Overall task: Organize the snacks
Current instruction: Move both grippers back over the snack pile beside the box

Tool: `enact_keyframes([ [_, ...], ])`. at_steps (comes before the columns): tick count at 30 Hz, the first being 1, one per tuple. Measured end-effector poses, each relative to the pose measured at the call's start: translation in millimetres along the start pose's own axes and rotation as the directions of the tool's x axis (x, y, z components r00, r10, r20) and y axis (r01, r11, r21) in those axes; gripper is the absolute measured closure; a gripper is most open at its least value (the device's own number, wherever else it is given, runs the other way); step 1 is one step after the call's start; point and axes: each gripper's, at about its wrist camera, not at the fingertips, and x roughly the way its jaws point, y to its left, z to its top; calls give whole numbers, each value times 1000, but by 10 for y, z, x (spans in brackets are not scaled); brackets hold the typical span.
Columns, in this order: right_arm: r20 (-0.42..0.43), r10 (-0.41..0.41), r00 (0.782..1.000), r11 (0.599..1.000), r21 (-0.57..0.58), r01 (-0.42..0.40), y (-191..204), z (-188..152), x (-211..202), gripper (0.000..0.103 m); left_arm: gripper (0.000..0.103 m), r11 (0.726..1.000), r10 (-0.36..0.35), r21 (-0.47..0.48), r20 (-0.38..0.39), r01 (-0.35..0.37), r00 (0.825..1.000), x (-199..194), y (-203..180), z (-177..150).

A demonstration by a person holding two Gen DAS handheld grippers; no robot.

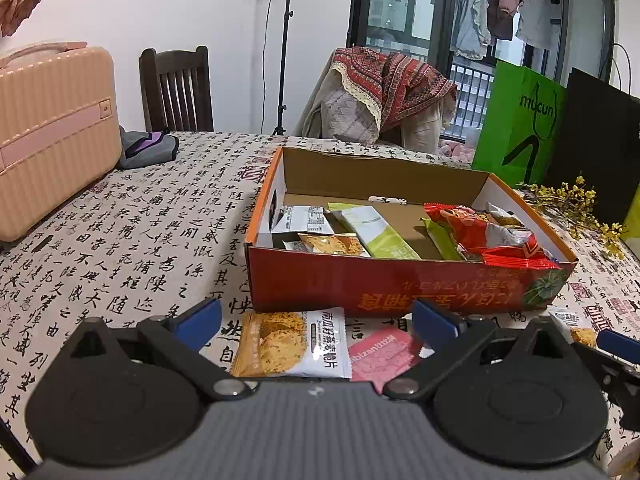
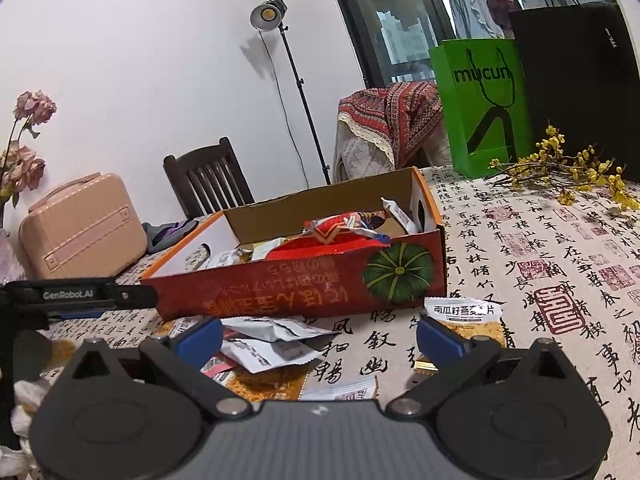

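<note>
Calligraphy tablecloth (image 1: 120,216): snack box (image 1: 400,284) long axis crosswise, open-topped.

Even indoor light, lit studio lamp (image 2: 267,14), fisheye-bent edges, sharp focus

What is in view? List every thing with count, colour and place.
box: one, red-orange, table centre, holds packets
red packet: one, in box, right side
green packet: one, in box, middle
oat packet: one, orange-white, before box
pink packet: one, beside oat packet
case: one, pink, table left
green bag: one, table far right
black bag: one, beside green bag
yellow sprig: one, right of box
chair: one, dark, behind table
lamp: one, on stand by wall
left tongs: open, over oat packet
right tongs: open, over loose packets
</note>
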Motion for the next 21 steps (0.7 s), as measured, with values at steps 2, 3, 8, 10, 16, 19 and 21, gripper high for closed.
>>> enact_keyframes([
  [2,-2,-10,1000,1000,2,10,-6,5,6,0,0,1000,-6,-9,1,6,1000,-8,29,-4],
  [3,-4,-17,1000,1000,2,17,-6,10,7,0,0,1000,-10,-15,1,10,1000,-13,48,-10],
  [8,-14,-43,999,999,4,43,-2,27,-15,0,0,999,-17,-33,-2,17,1000,-60,147,-50],
  [10,-18,-54,998,999,-7,54,15,20,-41,0,0,999,-19,-36,0,19,1000,-92,192,-67],
  [16,-55,-85,995,996,-38,83,48,-42,-83,0,0,999,-21,-35,-5,20,1000,-182,304,-137],
  [19,-95,-96,991,994,-59,91,75,-93,-40,0,0,999,-23,-27,-28,22,999,-177,327,-192],
  [21,-130,-119,984,990,-91,108,117,-145,-1,1,0,999,-27,-24,-38,26,999,-177,333,-223],
])
